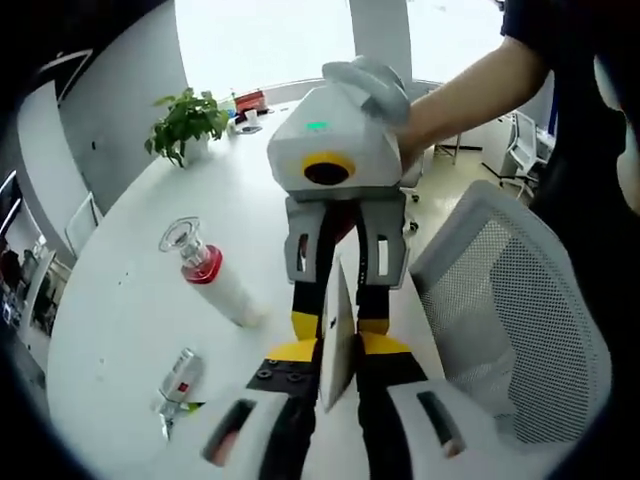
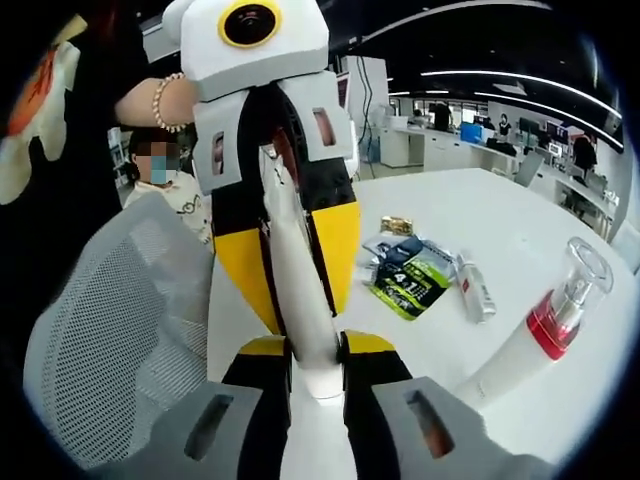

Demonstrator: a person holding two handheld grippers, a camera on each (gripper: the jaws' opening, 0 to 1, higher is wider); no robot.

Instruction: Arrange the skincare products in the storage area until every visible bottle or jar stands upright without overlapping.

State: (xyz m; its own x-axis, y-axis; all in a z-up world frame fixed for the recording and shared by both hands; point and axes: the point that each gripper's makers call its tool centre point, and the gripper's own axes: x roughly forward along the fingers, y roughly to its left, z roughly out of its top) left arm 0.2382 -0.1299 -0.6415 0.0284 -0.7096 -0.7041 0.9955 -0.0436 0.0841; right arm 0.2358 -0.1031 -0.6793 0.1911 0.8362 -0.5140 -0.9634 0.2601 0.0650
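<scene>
Clamped between both hand-held grippers is one slim white tube [image 1: 337,335], and that is the nearest thing in either view. In the left gripper view the left hand-held gripper [image 1: 338,395] grasps the tube at its near end, jaws closed onto it, while the right hand-held gripper [image 1: 340,325] comes in from above and pinches the far end. The right gripper view mirrors this: the right hand-held gripper [image 2: 318,365] is clenched on the tube [image 2: 300,290], and the left hand-held gripper [image 2: 305,290] meets it from the other side. Held at both ends like this, the tube is probably being passed across or turned end for end, so that it can be set standing on its base.

Beyond the tube, toward the middle of the white counter [image 1: 130,300], a white pump bottle [image 1: 210,272] with a red collar and clear cap stands leaning in both pictures; the fisheye and the rolled camera make it hard to say whether it is truly upright. Just past the tube on that same side lies a small silver tube [image 1: 178,378] on its side, so it looks not yet arranged. In the right gripper view it [image 2: 473,287] lies beside a green and black sachet [image 2: 410,275], between the held tube and the pump bottle [image 2: 545,330].

On the tube's other side a grey mesh chair [image 1: 510,320] is drawn up to the counter's edge. Farthest from the tube, a potted plant [image 1: 185,125] sits near the counter's far rim.
</scene>
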